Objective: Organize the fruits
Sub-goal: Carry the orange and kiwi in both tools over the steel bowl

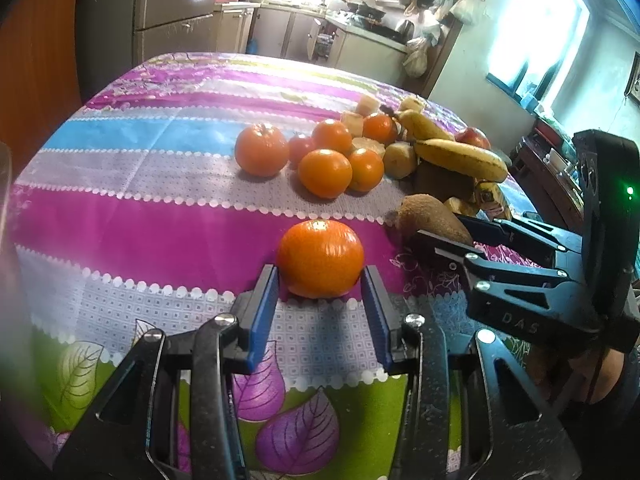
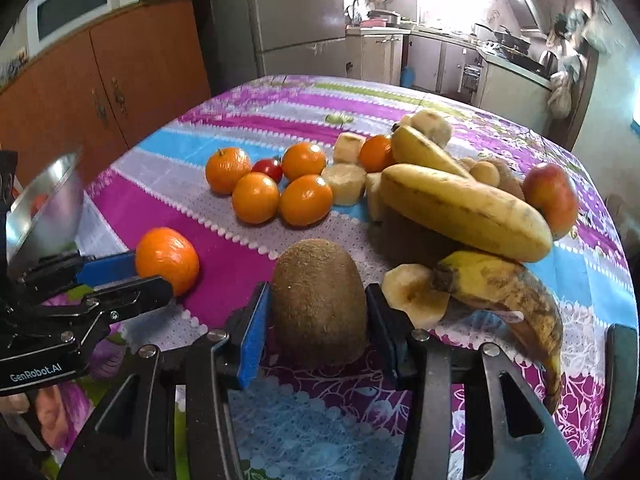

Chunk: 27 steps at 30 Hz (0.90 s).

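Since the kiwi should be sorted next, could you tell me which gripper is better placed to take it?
Right: the right gripper already has its jaws on either side of the kiwi; the left gripper brackets an orange.

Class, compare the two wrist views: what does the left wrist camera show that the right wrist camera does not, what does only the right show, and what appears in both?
Only the left wrist view shows the bright window on the right wall.

Only the right wrist view shows the microwave on the wooden cabinet, and the browned banana in full.

Both show the lone orange between the left tongs, the kiwi between the right tongs, the cluster of oranges and the striped tablecloth.
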Each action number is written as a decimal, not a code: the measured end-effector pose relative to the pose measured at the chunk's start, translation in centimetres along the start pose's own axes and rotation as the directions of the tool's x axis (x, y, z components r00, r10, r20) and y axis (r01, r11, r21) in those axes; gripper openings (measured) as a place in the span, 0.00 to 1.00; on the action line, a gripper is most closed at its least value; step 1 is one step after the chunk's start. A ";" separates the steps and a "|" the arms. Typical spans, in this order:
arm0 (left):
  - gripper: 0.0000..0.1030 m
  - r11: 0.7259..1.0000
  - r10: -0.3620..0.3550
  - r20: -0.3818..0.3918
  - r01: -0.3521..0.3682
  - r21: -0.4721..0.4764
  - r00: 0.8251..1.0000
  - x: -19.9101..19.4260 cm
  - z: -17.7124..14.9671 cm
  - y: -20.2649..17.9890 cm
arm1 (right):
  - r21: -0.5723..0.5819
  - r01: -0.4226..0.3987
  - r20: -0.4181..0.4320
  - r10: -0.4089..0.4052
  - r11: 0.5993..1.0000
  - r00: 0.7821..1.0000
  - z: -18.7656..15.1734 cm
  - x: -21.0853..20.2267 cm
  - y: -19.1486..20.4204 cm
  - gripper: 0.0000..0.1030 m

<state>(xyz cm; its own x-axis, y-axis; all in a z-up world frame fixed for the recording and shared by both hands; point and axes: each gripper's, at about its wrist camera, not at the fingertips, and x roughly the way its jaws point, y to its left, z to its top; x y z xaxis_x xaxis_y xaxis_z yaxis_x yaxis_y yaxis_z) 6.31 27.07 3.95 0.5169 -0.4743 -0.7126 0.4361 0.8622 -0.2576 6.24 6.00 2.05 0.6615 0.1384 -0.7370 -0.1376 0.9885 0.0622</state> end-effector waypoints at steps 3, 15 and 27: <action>0.29 1.000 -0.013 0.018 0.014 -0.005 1.000 -0.9 0.1 -0.2 | 0.010 -0.007 0.052 0.007 1.000 0.999 0.6 -1.8 -0.1 0.49; 0.59 0.998 0.017 -0.025 -0.016 0.067 1.000 0.3 0.5 -1.0 | 0.061 -0.048 0.102 0.042 0.997 0.994 1.1 -3.8 -1.3 0.49; 0.80 0.995 0.080 -0.025 -0.078 0.067 0.996 3.0 3.0 0.2 | 0.094 -0.087 0.120 0.076 0.992 0.990 0.8 -4.2 -1.9 0.49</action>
<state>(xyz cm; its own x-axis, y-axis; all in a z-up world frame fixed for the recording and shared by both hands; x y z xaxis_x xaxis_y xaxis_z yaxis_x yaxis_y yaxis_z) 10.13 25.29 3.73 0.5313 -0.3992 -0.7472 0.4429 0.8828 -0.1566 4.30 3.57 5.55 0.7329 0.2192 -0.6440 -0.1249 0.9739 0.1894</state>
